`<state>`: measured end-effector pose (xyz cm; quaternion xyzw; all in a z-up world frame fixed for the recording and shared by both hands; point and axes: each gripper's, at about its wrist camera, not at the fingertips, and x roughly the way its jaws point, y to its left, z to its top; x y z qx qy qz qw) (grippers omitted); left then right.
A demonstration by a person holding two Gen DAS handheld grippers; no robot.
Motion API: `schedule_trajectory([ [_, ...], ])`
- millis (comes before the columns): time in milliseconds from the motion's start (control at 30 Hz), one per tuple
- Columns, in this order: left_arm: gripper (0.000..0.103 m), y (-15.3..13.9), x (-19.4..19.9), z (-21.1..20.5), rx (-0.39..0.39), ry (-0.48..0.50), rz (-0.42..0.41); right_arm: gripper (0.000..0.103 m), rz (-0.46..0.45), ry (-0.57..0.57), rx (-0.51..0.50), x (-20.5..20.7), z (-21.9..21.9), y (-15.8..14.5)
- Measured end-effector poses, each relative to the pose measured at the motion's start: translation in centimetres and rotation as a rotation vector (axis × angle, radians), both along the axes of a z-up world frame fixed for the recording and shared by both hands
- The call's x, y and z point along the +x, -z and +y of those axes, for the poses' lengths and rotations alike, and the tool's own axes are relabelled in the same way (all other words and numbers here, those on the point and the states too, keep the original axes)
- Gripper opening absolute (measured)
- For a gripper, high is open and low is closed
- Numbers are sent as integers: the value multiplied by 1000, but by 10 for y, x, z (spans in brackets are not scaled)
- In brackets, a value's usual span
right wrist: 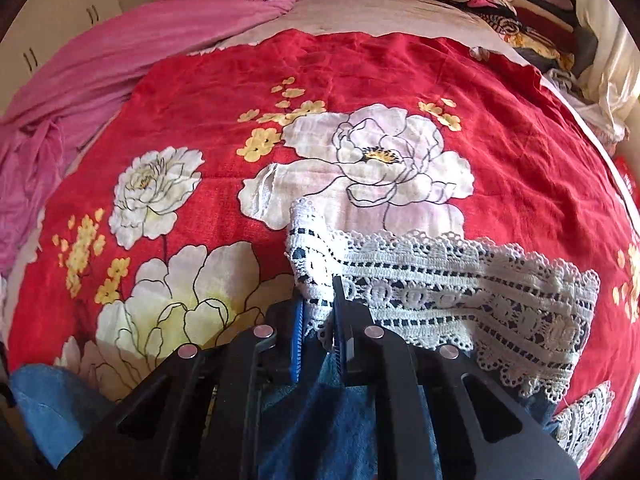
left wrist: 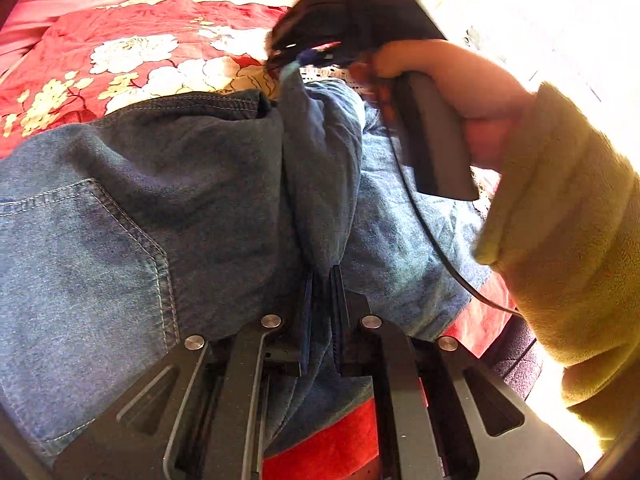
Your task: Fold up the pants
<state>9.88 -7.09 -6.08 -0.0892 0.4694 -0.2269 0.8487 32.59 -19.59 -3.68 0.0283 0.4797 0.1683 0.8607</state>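
Blue denim pants (left wrist: 168, 184) lie on the red floral bedspread (left wrist: 132, 52), back pocket at the left. My left gripper (left wrist: 322, 280) is shut on a raised fold of the denim. My right gripper (left wrist: 296, 60) shows at the top of the left wrist view, held by a hand in a yellow sleeve, shut on the far end of the same fold. In the right wrist view my right gripper (right wrist: 318, 292) is shut on the pants' white lace hem (right wrist: 460, 292), with blue denim (right wrist: 332, 432) hanging below the fingers.
A pink sheet (right wrist: 100, 72) is bunched at the bed's left and far side. Stacked folded clothes (right wrist: 504, 4) sit at the far right corner. The bedspread (right wrist: 360, 80) stretches ahead of the right gripper. A black cable (left wrist: 432, 240) trails across the denim.
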Motion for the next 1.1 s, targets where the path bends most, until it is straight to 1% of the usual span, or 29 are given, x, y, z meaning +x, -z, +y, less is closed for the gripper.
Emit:
schedule_trajectory([
  [67,4,-1,1,1,3,-4,-8,10,-3,40,96,-10,-27,-12],
  [100,9,-2,1,2,7,-8,-14,10,-8,60,140,-17,-42,-19],
  [133,17,-2,0,1,7,-10,-20,10,-17,81,184,-25,-55,-26],
  [167,20,-3,-1,1,5,-9,-25,10,-27,98,224,-34,-70,-32],
  [200,23,-4,-1,0,3,-7,-30,10,-40,114,251,-45,-83,-38],
  [267,23,-4,0,-2,8,0,-41,10,-67,151,276,-67,-106,-49],
  [300,23,-5,-1,1,14,6,-43,10,-74,168,290,-77,-117,-52],
  [367,12,-3,-1,7,26,16,-53,10,-84,203,322,-101,-139,-57],
  [400,4,-5,-1,6,34,27,-58,10,-84,222,345,-111,-150,-57],
  [500,1,-8,-4,4,72,61,-102,10,-63,257,410,-141,-182,-50],
  [633,1,-13,-13,-3,130,110,-140,11,-14,281,412,-177,-204,-26],
  [667,1,-13,-17,-4,142,118,-147,13,2,288,415,-183,-207,-18],
  [800,1,-8,-19,-17,191,151,-146,14,34,314,450,-199,-219,2],
  [900,1,-5,-21,-24,218,161,-155,25,29,324,471,-205,-223,6],
  [933,1,-5,-23,-25,228,162,-158,32,27,328,475,-207,-224,5],
  [967,1,-5,-24,-25,235,161,-160,37,22,332,477,-208,-225,4],
  [1100,0,-8,-20,-19,244,146,-160,36,8,367,487,-208,-238,3],
])
